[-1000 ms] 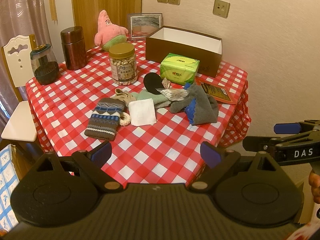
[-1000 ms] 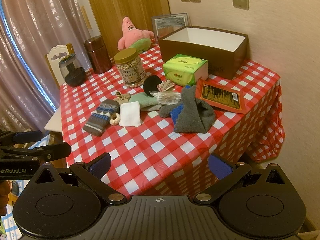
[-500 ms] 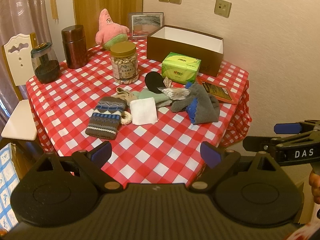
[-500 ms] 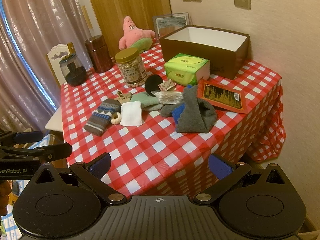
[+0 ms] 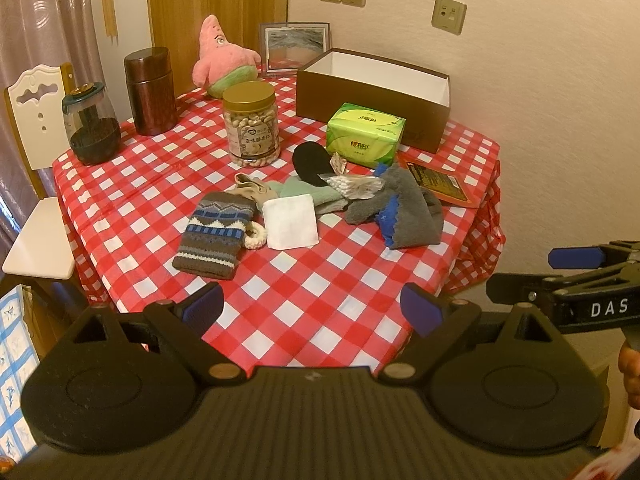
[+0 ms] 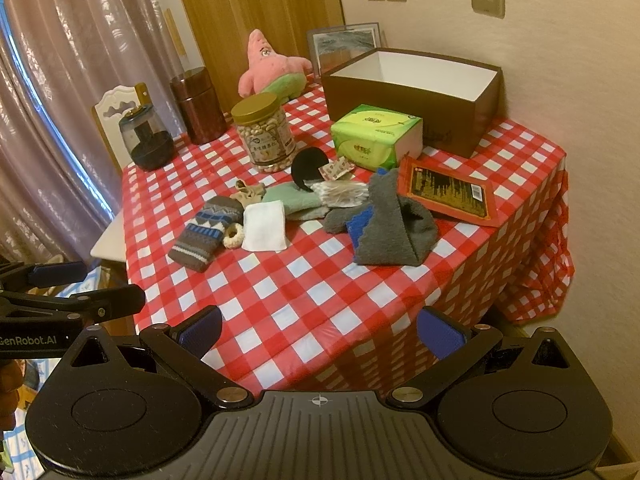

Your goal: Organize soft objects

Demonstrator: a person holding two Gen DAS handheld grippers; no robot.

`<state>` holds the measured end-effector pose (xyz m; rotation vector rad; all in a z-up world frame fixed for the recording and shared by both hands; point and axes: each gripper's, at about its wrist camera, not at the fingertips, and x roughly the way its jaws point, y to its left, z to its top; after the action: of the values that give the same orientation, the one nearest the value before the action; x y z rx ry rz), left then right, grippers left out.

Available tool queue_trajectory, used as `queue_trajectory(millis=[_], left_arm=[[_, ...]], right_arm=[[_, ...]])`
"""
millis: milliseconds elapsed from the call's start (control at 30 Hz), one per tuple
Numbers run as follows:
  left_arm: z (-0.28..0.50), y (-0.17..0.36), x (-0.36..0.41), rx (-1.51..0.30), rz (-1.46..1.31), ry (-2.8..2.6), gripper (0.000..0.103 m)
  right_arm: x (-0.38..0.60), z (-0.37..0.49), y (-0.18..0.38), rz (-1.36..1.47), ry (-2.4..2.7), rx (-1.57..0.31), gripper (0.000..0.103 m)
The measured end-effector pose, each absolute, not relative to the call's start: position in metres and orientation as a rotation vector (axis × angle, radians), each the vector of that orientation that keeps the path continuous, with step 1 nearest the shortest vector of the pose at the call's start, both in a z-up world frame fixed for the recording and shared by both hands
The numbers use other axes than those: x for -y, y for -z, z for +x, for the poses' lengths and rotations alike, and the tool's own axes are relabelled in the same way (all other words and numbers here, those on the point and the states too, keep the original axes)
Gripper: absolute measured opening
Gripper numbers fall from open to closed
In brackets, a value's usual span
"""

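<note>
Soft things lie mid-table on the red checked cloth: a patterned knit sock [image 5: 216,233] [image 6: 206,234], a white folded cloth [image 5: 291,221] [image 6: 265,227], a green sock [image 5: 310,193], a grey and blue sock [image 5: 404,215] [image 6: 386,226], a black pad [image 5: 310,160] and a cream scrunchie [image 5: 256,237]. A pink starfish plush [image 5: 224,64] [image 6: 272,66] sits at the back. An open brown box [image 5: 374,92] [image 6: 416,92] stands at the back right. My left gripper [image 5: 310,312] and right gripper [image 6: 320,330] are both open and empty, before the table's near edge.
A nut jar [image 5: 251,130], a green tissue pack [image 5: 365,133], a brown canister [image 5: 150,90], a glass grinder jar [image 5: 91,126], a red packet [image 5: 440,182] and a bag of cotton swabs [image 5: 352,186] share the table. A white chair [image 5: 36,168] stands left. A picture frame [image 5: 294,46] leans on the wall.
Both views have drifted slightly; the table sits a little lower and farther in frame. Nothing on the table moved. Both grippers stay open.
</note>
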<state>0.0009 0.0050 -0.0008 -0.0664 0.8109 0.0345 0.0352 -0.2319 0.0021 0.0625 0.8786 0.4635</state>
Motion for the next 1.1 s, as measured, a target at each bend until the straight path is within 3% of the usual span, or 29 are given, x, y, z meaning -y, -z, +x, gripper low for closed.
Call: queue_trajectory(millis=[767, 1100], left_arm=[[0.0, 0.002, -0.007, -0.826, -0.083, -0.041, 0.094], [0.039, 0.023, 0.008, -0.845, -0.091, -0.079, 0.095]], right_arm=[[0.242, 0.057, 0.0, 0.071, -0.426, -0.821, 0.103], [0.281, 0.096, 0.016, 0.028, -0.422, -0.733, 0.103]])
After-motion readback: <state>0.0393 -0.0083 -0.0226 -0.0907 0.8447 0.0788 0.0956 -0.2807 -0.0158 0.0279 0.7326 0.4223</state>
